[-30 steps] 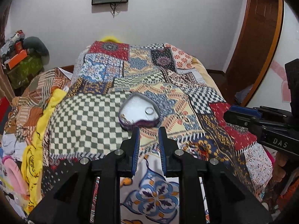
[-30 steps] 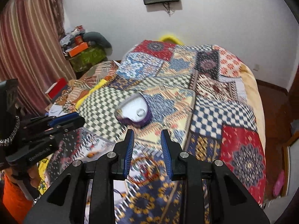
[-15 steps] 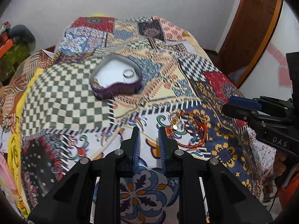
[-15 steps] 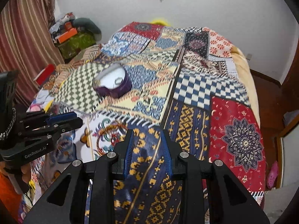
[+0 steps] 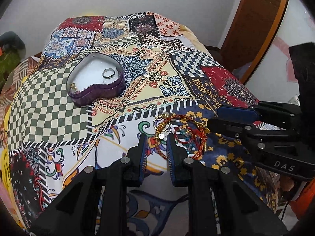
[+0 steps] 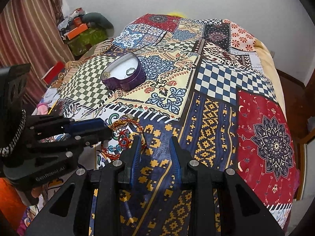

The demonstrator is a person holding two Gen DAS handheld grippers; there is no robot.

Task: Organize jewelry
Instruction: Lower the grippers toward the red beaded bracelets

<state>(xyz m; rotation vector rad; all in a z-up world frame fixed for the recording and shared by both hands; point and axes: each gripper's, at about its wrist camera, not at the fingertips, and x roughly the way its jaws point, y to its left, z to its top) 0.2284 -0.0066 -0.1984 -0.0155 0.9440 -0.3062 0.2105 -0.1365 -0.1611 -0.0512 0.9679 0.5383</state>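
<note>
Two grippers work over one bed [image 6: 216, 106] covered by a patchwork quilt, and on it sit one tin and one heap of bracelets.

The left gripper [image 5: 157, 137] has its jaws parted with nothing between them; its tips hang just over the near edge of the heap. The right gripper [image 6: 155, 138] is also spread wide and grasps nothing; it hovers above the blue and yellow patch beside the heap, its left finger [image 6: 135, 147] close to the outermost bangle. Each tool shows in the other's view.

The bracelets [image 5: 180, 133] lie tangled near the foot edge of the bed, on the seam between the white floral patch and the dark blue one. At least three loops can be counted: a thin gold ring-shaped bangle, a red thread band with gold beads and a small round charm, and a red cord set with blue beads. How many more are wound in cannot be told.

The tin [image 5: 96, 82] is heart-shaped, purple-walled, open, with a pale lining. It stands further up the bed toward its left side, on the border of the green check patch, well apart from the heap. Inside lie two things: one silver ring [image 5: 108, 73] near the right lobe, and one small gold piece [image 5: 73, 86] against the left wall, too small to identify
</note>
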